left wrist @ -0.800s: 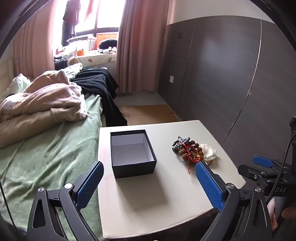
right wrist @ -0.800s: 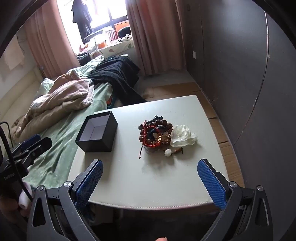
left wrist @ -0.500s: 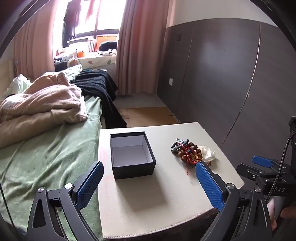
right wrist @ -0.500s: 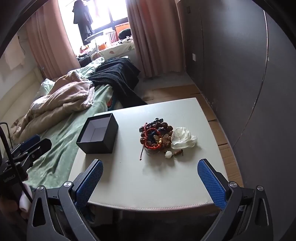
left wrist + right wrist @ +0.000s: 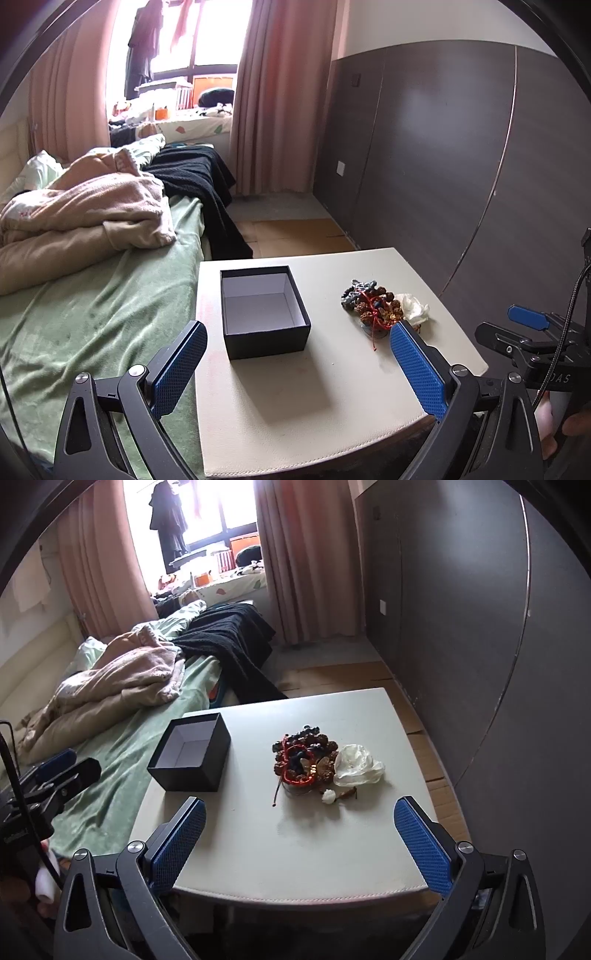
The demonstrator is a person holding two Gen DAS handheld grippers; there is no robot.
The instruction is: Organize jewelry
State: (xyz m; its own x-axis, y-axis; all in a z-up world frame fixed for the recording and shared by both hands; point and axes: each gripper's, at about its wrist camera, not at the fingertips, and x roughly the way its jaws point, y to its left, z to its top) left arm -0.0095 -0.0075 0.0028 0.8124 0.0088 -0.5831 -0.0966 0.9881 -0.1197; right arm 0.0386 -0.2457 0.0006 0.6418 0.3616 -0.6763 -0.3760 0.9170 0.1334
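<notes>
The left gripper hangs released and empty over the near edge of the table, jaws spread wide; the right gripper is likewise released and empty, tilted down toward the same tabletop. The box stands open on the left part of the table, its pale inside bare; the jewelry lies in a tangled heap right of it, well apart from the box, with a white flower touching the heap's right side and a small white bead just near of it; a red cord trails from the heap toward the near edge.

Nothing seems packed yet, so the step in hand is likely the first pick. The right gripper faces the heap most squarely and looks the better one for it; the left sits closer to the box and could steady it if it slides. Beaded strands will probably drag their neighbours, so it would pay to close on one outer piece, such as the flower or a strand at the rim of the heap, and lift slowly to see what follows; pads should come down either side of the piece without pushing the heap across the smooth top. The box is deep and open upward, so a release low inside it should keep beads from bouncing out.
</notes>
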